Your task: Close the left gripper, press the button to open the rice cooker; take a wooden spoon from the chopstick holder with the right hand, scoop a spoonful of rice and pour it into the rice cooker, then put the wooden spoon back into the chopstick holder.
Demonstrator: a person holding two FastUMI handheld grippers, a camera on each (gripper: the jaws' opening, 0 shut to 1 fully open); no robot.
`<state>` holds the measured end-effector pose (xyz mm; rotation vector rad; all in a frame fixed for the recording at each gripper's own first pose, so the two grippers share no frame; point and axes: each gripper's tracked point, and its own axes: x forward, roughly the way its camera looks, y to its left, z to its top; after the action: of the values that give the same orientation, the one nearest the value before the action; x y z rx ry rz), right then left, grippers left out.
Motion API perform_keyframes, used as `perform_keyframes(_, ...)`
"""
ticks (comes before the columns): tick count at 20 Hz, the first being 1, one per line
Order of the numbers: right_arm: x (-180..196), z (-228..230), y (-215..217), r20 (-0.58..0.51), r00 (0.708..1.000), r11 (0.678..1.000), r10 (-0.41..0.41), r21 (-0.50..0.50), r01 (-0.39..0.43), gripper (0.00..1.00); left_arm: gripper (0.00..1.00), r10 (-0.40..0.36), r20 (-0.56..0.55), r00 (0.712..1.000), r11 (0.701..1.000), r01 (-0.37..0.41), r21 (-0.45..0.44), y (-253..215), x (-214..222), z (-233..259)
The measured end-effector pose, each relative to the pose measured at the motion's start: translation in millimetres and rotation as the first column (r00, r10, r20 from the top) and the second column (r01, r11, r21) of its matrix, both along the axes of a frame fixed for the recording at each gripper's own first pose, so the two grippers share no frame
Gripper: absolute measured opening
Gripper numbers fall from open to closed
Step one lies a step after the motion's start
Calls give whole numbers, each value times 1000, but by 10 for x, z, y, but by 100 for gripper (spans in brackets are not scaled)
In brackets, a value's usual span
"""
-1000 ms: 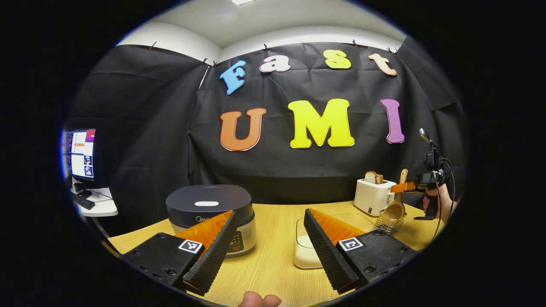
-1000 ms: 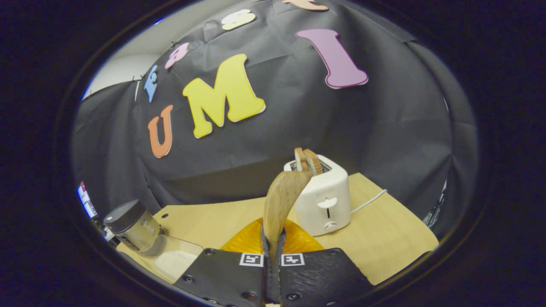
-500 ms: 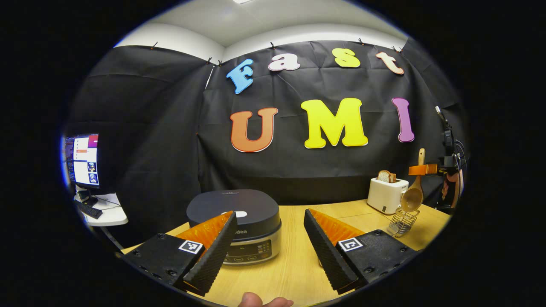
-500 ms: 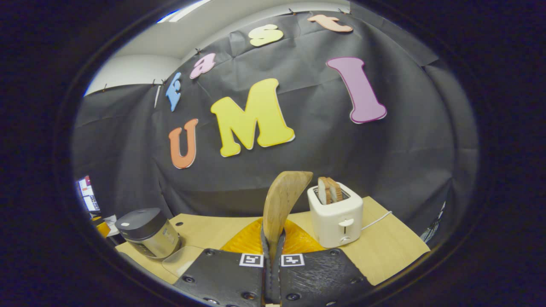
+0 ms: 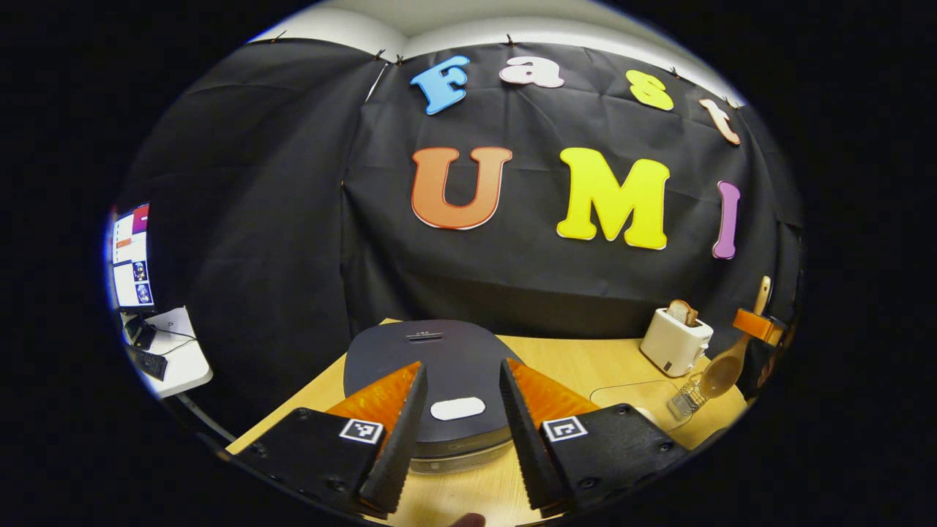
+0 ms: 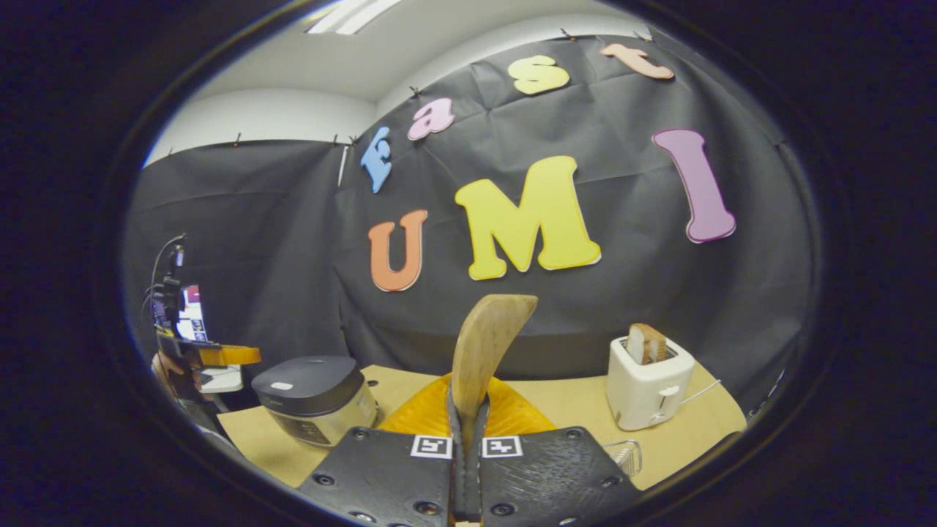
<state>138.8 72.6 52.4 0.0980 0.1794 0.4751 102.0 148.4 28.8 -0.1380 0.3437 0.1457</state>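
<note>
over the dark lid of the rice cooker (image 5: 439,359), the left tongs (image 5: 457,439) hang with their jaws parted, one finger on either side of the pale oval button (image 5: 457,408) on the lid's near edge, touching neither it nor the lid as far as the left gripper view shows. the cooker is closed and stands on the wooden table (image 5: 578,362). in the right gripper view the right tongs (image 6: 468,468) are clamped narrow on the handle of the wooden spoon (image 6: 484,348), whose bowl stands upright above the fingers. from the left gripper view the spoon hangs bowl-down just above the wire chopstick holder (image 5: 686,401) at the table's right end. a white toaster (image 5: 675,341) with bread in its slot stands behind the holder. a clear tray (image 5: 622,391) lies between cooker and holder. a monitor (image 5: 130,256) glows at the far left.
</note>
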Motion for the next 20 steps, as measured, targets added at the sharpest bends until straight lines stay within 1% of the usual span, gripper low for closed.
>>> perform_keyframes(1, -35, -9, 30, -3, 1000, 1000, 11, -2, -11, 0, 54, -2, -17, 1000, 1000, 2, 5, 34, 40, 25)
perform_keyframes(2, -62, -19, 47, -8, 1000, 1000, 21, -3, -21, 0, 48, -7, -33, 999, 1000, 6, -7, 62, 105, 40)
perform_keyframes(3, -87, -23, 49, -10, 1000, 1000, 26, 0, -26, 0, 39, -4, -64, 998, 1000, 2, -27, 87, 138, 27)
perform_keyframes(4, -105, -14, 46, -9, 1000, 1000, 29, 1, -29, 0, 33, 3, -105, 994, 999, -8, -51, 96, 163, -20)
perform_keyframes(5, -109, -16, 34, -3, 1000, 1000, 30, 0, -30, 0, 21, 17, -160, 987, 997, -28, -65, 113, 181, -84)
perform_keyframes(6, -121, -9, 19, 2, 1000, 1000, 29, -1, -29, 0, 16, 13, -212, 977, 995, -33, -91, 88, 191, -168)
perform_keyframes(7, -133, -17, 14, 7, 1000, 1000, 30, 0, -30, 0, 7, -6, -262, 965, 991, -30, -133, 17, 188, -244)
perform_keyframes(9, -160, -33, -21, 7, 1000, 1000, 31, 5, -31, 0, 3, -41, -333, 942, 980, -27, -198, -103, 144, -377)
perform_keyframes(10, -169, -40, -37, 5, 999, 999, 32, 6, -32, 0, 3, -46, -360, 932, 978, -31, -206, -119, 159, -466)
perform_keyframes(15, -177, -98, -206, 7, 1000, 1000, 17, 6, -17, 0, 3, -23, -457, 889, 974, -83, -210, -113, 117, -694)
perform_keyframes(16, -168, -104, -232, 5, 1000, 1000, 14, 12, -15, 0, 3, -18, -457, 889, 974, -89, -211, -111, 124, -673)
perform_keyframes(18, -159, -116, -263, -2, 1000, 1000, 16, 27, -16, 0, 3, 0, -475, 880, 967, -121, -224, -132, 99, -732)
perform_keyframes(19, -162, -126, -264, -4, 1000, 999, 21, 32, -21, 0, 3, -3, -474, 881, 973, -106, -204, -129, 72, -726)
perform_keyframes(20, -159, -131, -262, -1, 1000, 999, 25, 35, -25, 0, 3, -11, -484, 875, 982, -81, -169, -114, 48, -742)
